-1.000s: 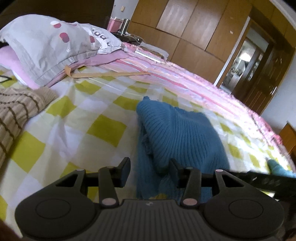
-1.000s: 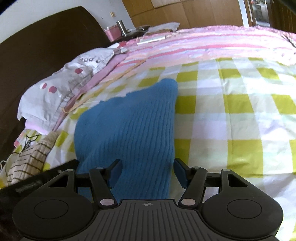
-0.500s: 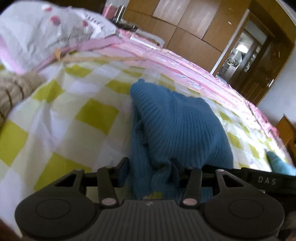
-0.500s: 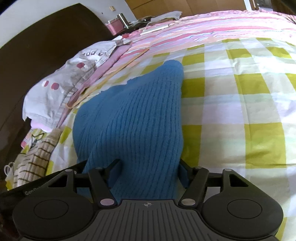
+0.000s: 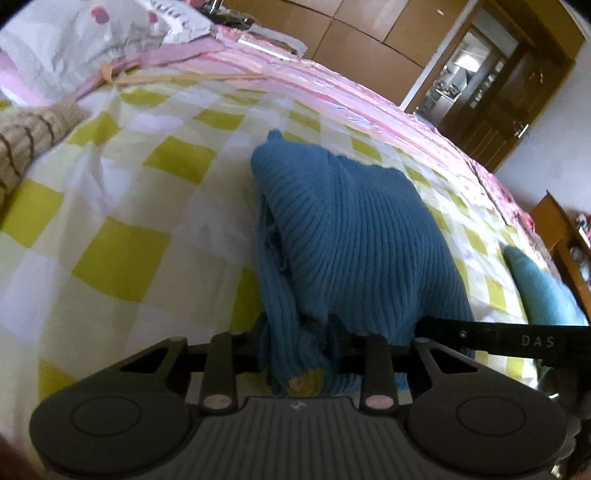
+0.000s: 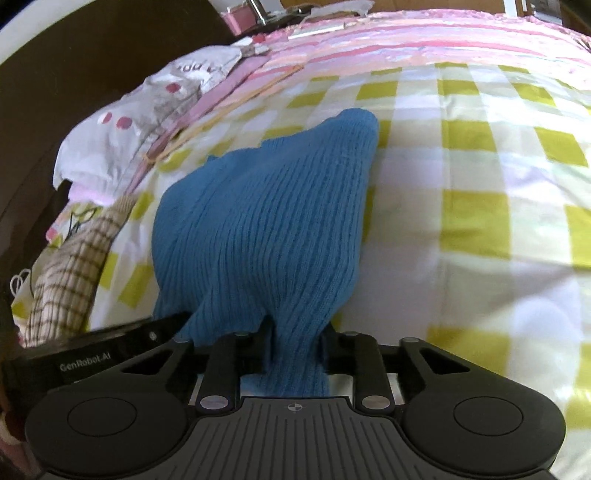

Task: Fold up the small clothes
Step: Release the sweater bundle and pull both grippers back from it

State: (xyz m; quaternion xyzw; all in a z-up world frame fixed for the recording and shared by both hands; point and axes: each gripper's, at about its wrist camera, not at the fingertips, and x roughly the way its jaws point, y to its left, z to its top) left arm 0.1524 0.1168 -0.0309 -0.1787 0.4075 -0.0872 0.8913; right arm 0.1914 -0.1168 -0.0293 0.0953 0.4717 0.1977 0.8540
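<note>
A blue ribbed knit garment (image 5: 354, 236) lies folded on the yellow-checked bed sheet (image 5: 122, 221). My left gripper (image 5: 297, 328) is at the garment's near left edge. Its jaws are closing, and a bunched fold of blue knit is squeezed between the pads. In the right wrist view the same garment (image 6: 266, 221) narrows into my right gripper (image 6: 297, 328). Those jaws are also closing and pinch the near right edge. The two grippers sit side by side; the right one's black body (image 5: 517, 339) shows in the left wrist view.
A beige striped garment (image 5: 26, 140) lies at the left beside a grey spotted pillow (image 5: 92, 40). A teal cloth (image 5: 535, 291) rests at the right edge of the bed. Pink bedding (image 6: 406, 33) runs along the far side, with wooden wardrobes (image 5: 362, 44) behind.
Both grippers pushed forward onto the garment's near edge and their jaws narrowed. The right jaws went from wide apart to pinching the knit, and the near edge bunched up.
</note>
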